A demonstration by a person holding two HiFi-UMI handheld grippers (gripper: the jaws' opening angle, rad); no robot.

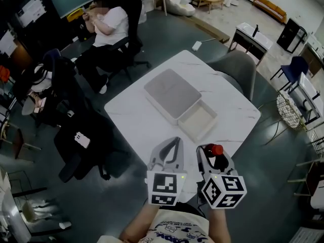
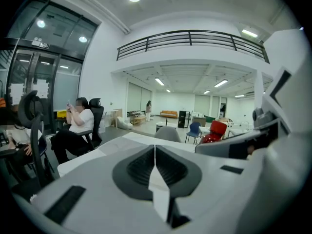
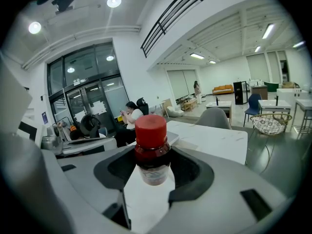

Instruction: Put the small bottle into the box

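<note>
My right gripper [image 1: 215, 157] is shut on a small bottle [image 3: 152, 149] with a red cap and dark red contents, held upright between the jaws. The same bottle [image 1: 217, 151] shows near the table's front edge in the head view, and the bottle [image 2: 215, 132] shows again at the right of the left gripper view. My left gripper [image 1: 172, 147] hangs beside it to the left, jaws closed together with nothing between them. The box [image 1: 198, 121], a shallow white open tray, lies on the white table [image 1: 136, 116] just beyond both grippers. Its grey lid [image 1: 172, 93] rests against the box's far left side.
A grey chair [image 1: 238, 69] stands at the table's far right side. To the left are black office chairs [image 1: 81, 140] and seated people [image 1: 109, 27]. A wire basket [image 1: 290, 110] sits on the floor at the right.
</note>
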